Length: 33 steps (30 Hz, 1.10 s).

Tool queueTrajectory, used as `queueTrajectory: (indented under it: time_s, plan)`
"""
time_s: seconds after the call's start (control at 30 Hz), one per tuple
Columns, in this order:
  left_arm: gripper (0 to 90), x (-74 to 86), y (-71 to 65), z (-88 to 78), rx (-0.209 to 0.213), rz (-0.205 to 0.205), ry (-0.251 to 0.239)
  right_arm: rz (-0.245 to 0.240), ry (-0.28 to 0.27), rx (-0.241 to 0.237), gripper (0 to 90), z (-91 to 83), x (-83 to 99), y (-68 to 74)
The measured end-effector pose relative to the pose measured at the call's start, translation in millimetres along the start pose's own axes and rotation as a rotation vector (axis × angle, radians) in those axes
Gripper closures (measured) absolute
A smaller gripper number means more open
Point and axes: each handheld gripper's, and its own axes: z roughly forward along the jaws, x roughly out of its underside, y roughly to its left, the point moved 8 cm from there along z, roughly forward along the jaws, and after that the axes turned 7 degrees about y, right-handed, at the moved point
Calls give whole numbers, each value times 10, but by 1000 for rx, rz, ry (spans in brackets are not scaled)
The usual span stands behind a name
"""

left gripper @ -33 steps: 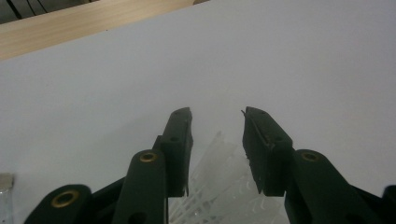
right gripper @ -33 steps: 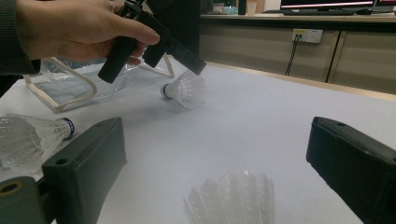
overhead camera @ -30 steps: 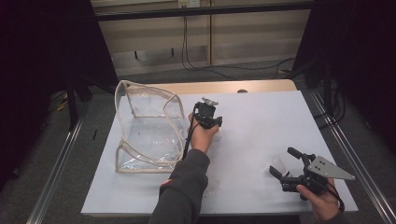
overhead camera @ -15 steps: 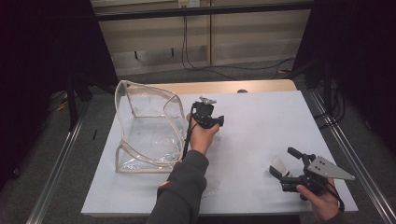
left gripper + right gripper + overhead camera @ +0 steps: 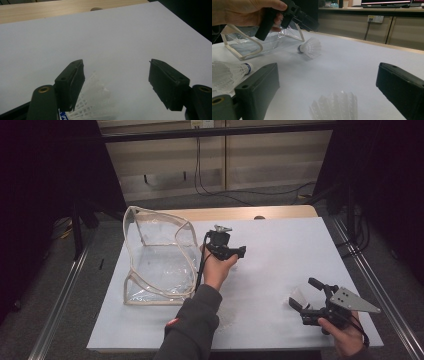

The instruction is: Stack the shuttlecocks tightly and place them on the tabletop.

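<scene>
Right gripper view showed three shuttlecocks: one [image 5: 310, 48] near the clear bag [image 5: 249, 46], another [image 5: 229, 73] left, another [image 5: 334, 106] between its apart jaws. Left gripper [image 5: 115, 82] view showed one shuttlecock [image 5: 93, 100] beside its left jaw; its jaws had just been opening and stood apart.

Clear pouch [image 5: 157, 262] on table [image 5: 280, 235], left part; shuttlecock [image 5: 310, 47] just right of pouch, another [image 5: 334, 106] far right.

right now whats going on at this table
A person works with a gripper in each hand among white shuttlecocks on a white table. The left gripper, beside a clear plastic bag, has just been opening its jaws, and a shuttlecock lies below them, unpinched. The right gripper rests open at the near right over another shuttlecock.
</scene>
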Motion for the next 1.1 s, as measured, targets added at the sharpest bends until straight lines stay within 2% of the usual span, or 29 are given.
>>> queueTrajectory:
  time_s: [0.33, 0.5, 1.1]
  plan:
    - [196, 18, -131, -92, 68, 7, -1, -1, 1, 2, 41, 2, -1, -1]
    - [167, 48, -187, -126, 74, 45, 14, -3, 0, 2, 41, 2, -2, 0]
    - [102, 174, -388, -313, 159, 78, 7, 0, 7, 1, 41, 4, 6, 2]
